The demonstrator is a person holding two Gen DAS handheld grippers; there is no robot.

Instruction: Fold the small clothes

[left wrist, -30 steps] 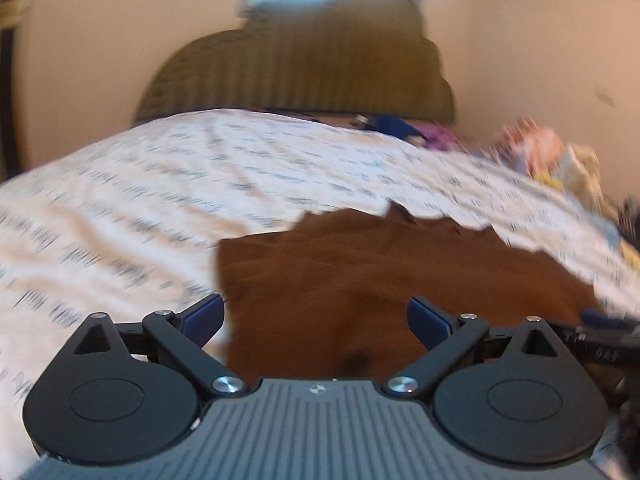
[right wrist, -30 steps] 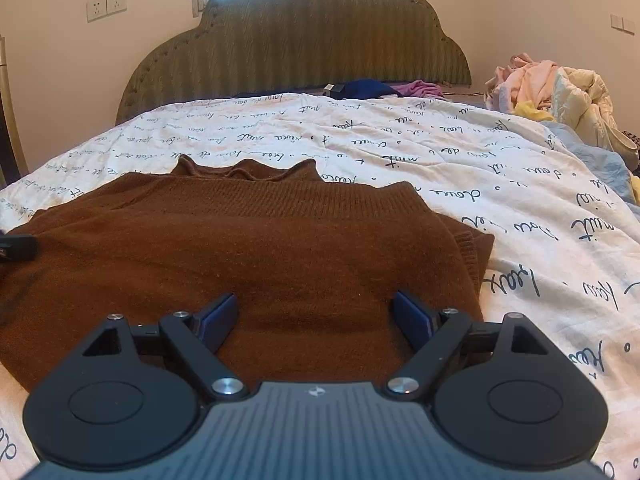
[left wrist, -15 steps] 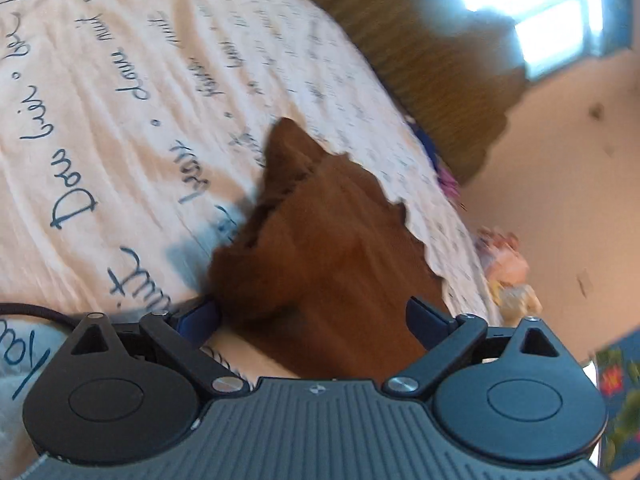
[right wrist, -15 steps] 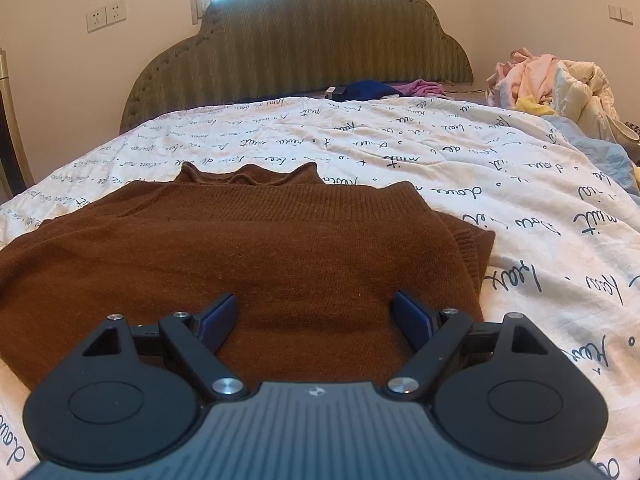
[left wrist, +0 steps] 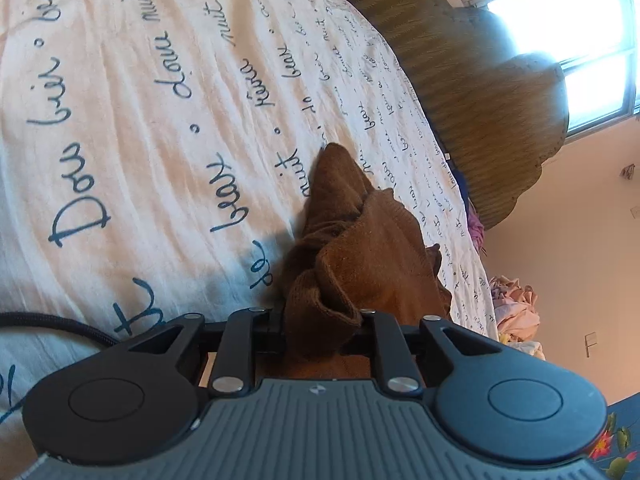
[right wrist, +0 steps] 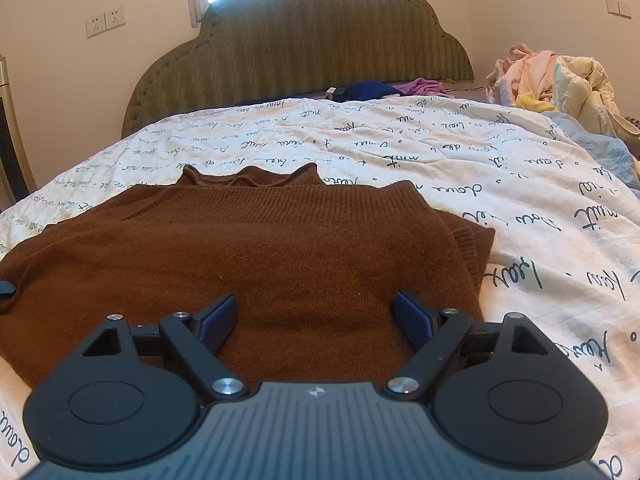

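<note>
Left gripper (left wrist: 320, 322): its jaws have just been closing and now pinch a bunched fold of the brown knitted sweater (left wrist: 360, 248); the knit fills the narrow gap between the black arms and bulges out above them. The view from this wrist is rolled hard, so the bed runs diagonally across it.
Right gripper (right wrist: 316, 318): spread wide, blue pads (right wrist: 412, 314) well apart, nothing clamped. It hovers over the near hem of the sweater (right wrist: 256, 256); I cannot tell whether the tips touch the knit.
Sweater, place: it lies on the white bedspread printed with dark handwritten words (right wrist: 460, 148), in the near part of the bed, collar towards the far headboard. Seen from the right wrist, most of it is flat; its right side is folded in, showing layered ribbed edges. At the far left edge a small dark tip (right wrist: 7, 288) sits against the cloth; what it belongs to is unclear.
Sweater, left end: from the left wrist, the gripped part rises in a crumpled ridge off the bedspread (left wrist: 140, 120).
Headboard: olive-green padded headboard with a scalloped top (right wrist: 304, 44), at the far end, a bright window behind it.
Far items: a dark blue cloth (right wrist: 370, 90) and a purple cloth (right wrist: 424, 87) at the foot of the headboard.
Right side: a heap of pale pink, yellow and cream clothes (right wrist: 552, 76), well apart from the sweater.
</note>
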